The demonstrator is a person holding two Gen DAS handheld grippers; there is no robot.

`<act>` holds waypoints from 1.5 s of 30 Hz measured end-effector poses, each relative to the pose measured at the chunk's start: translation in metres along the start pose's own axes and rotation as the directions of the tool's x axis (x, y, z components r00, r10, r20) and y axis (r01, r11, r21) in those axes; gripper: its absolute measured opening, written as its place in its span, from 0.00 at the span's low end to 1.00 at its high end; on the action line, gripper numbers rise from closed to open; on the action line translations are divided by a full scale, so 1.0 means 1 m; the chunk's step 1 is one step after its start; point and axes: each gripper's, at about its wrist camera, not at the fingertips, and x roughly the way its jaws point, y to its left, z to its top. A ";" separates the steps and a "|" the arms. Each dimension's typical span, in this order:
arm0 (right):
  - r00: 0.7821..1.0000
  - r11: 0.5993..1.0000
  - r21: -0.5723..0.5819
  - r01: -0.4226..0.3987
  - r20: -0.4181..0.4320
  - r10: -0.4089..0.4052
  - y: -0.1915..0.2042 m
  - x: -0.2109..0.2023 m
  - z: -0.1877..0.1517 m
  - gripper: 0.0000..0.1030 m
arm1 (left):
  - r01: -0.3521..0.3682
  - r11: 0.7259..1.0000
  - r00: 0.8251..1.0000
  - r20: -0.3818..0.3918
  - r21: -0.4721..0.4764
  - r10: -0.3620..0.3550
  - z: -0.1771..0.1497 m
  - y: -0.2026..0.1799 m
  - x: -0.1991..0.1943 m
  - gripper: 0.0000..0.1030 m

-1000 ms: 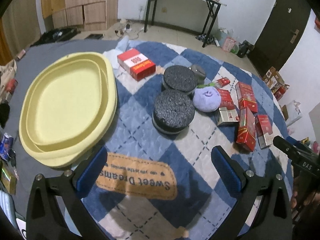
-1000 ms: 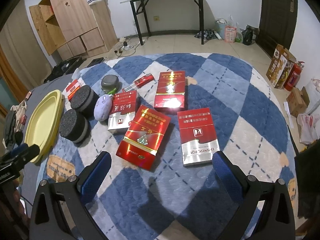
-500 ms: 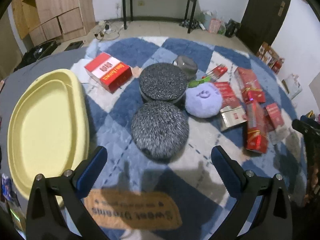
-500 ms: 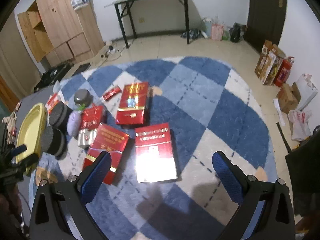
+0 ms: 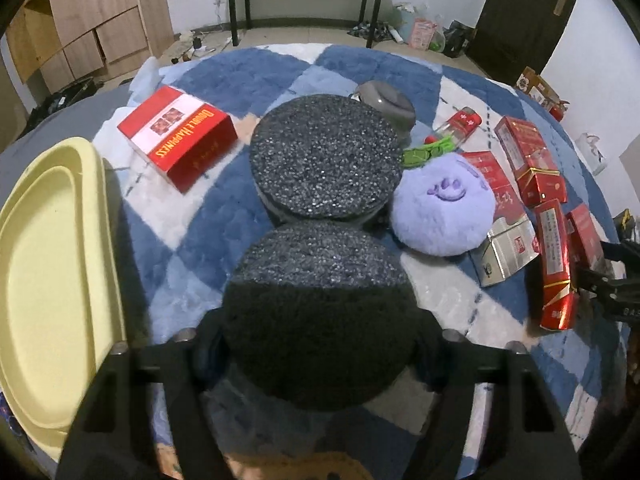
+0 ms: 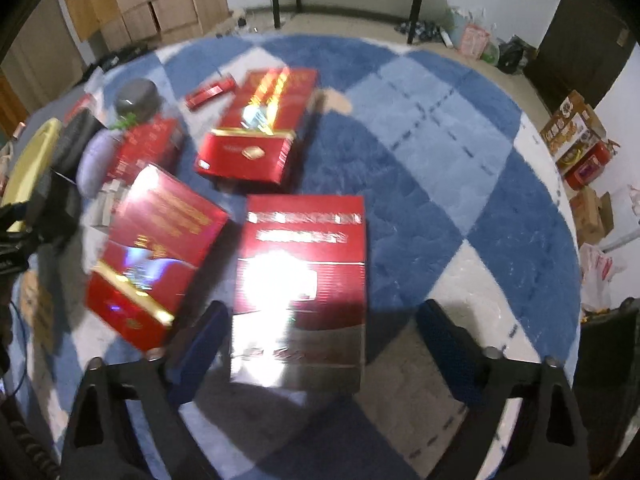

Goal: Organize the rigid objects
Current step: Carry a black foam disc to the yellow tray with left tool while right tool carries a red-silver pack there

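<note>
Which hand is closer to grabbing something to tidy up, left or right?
Left. The left gripper already has its fingers either side of the near black round sponge. The right gripper hangs open, with only one finger beside the red box.

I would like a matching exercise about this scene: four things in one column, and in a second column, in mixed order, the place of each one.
Things:
1. near black speckled foam disc
2. pale yellow oval plastic tray
3. round purple plush toy with a face
4. red and silver flat carton

Places:
A. at the left edge of the blanket
B. between the fingers of the left gripper
C. ahead of the right gripper, partly between its fingers
D. right of the far black speckled foam disc

Pairs: 1-B, 2-A, 3-D, 4-C
</note>
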 end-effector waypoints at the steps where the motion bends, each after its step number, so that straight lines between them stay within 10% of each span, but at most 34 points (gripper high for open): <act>1: 1.000 1.000 0.009 -0.007 0.003 0.007 -0.002 0.001 0.001 0.79 | 0.007 1.000 1.000 0.009 -0.013 -0.007 0.001 0.000 -0.001 0.68; 4: 1.000 1.000 0.008 -0.020 0.016 0.020 -0.002 -0.001 0.003 0.54 | 0.014 1.000 0.999 0.038 -0.015 -0.013 -0.001 0.000 -0.013 0.68; 13: 0.981 0.999 0.034 -0.025 0.194 0.018 -0.001 -0.069 0.002 0.54 | -0.054 0.998 0.988 0.145 -0.023 0.057 0.011 0.037 -0.106 0.68; 22: 0.916 0.919 -0.325 -0.221 0.255 0.310 0.184 -0.150 0.035 0.54 | -0.240 0.956 0.958 0.119 -0.169 0.262 0.002 0.168 -0.150 0.68; 35: 0.954 0.796 -0.558 -0.234 0.026 0.299 0.405 -0.029 0.070 0.54 | -0.198 0.926 0.980 -0.059 -0.322 0.189 -0.028 0.275 -0.079 0.68; 45: 0.973 0.787 -0.584 -0.199 -0.023 0.229 0.446 0.035 0.067 0.54 | -0.197 0.926 0.979 -0.119 -0.323 0.166 -0.035 0.273 -0.051 0.70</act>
